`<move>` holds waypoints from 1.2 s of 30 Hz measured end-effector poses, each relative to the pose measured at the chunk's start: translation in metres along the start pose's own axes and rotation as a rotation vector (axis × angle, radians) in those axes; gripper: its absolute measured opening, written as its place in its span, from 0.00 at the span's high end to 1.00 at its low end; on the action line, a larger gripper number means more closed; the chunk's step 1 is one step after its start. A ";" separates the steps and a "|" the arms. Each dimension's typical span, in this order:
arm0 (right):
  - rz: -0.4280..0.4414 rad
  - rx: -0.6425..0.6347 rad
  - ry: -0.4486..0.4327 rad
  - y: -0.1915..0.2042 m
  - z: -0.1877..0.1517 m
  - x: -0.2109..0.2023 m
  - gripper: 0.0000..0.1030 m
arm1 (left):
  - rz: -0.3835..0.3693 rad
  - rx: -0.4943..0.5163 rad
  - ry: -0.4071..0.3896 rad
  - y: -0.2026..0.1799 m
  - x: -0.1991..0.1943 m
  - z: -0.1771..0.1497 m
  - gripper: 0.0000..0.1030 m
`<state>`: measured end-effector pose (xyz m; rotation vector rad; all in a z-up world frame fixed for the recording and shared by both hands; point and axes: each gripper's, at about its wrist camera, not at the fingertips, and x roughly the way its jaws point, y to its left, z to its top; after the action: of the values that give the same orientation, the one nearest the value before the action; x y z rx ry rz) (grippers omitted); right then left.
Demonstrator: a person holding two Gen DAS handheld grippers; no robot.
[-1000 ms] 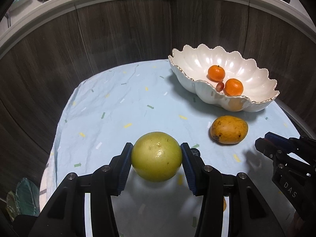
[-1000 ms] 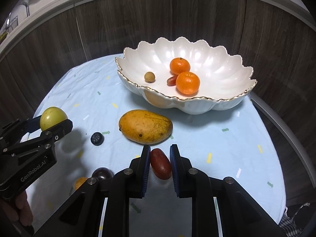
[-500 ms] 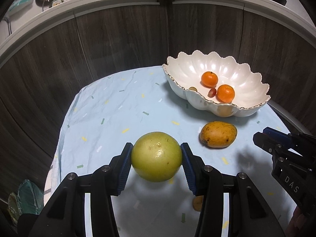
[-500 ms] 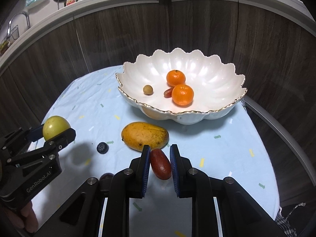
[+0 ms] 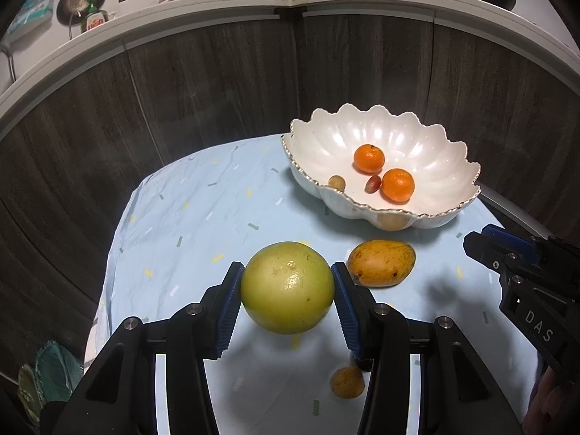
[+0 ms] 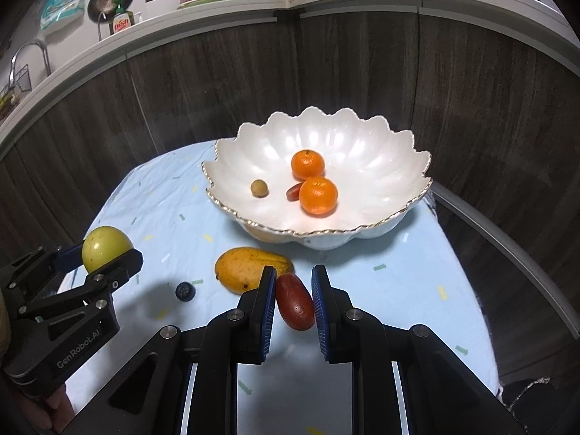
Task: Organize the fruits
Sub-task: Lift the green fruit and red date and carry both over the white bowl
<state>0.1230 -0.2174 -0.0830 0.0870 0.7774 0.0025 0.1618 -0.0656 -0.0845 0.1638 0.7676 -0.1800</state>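
Two hand-held claws hang above a round worktop [image 6: 417, 290] covered with a pale blue cloth flecked with small coloured dashes. The left claw [image 5: 287, 291] grips a large round yellow-green fruit [image 5: 287, 287] between its blue ribbed pads, clear of the cloth, casting a shadow below. The right claw [image 6: 293, 299] is closed narrowly on a small dark red oval fruit [image 6: 294, 301], also held off the surface. Towards the far right of the worktop stands a white scalloped bowl [image 6: 380, 152] with a gold rim; inside it lie two mandarins [image 6: 318, 195], one just behind the other, a small red fruit [image 6: 293, 191] touching the nearer mandarin, and a small tan round fruit [image 6: 259, 188] apart to their left. In front of the bowl, on the cloth, lies a yellow-orange mango [image 6: 243, 268]. To the mango's left sits a blueberry [image 6: 185, 291]. A small orange-brown fruit [image 5: 347, 382] rests on the cloth below the left claw. Dark wood panels rise behind the worktop.
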 end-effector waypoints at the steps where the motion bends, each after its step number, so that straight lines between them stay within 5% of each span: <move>1: -0.002 0.002 -0.003 -0.001 0.001 0.000 0.79 | -0.001 0.001 -0.001 -0.001 0.000 0.002 0.53; 36: -0.038 0.066 -0.087 -0.048 0.067 0.018 0.79 | -0.048 0.063 -0.063 -0.035 0.028 0.079 0.53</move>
<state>0.1817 -0.2693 -0.0516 0.1340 0.6923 -0.0631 0.2268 -0.1189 -0.0511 0.1984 0.7038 -0.2536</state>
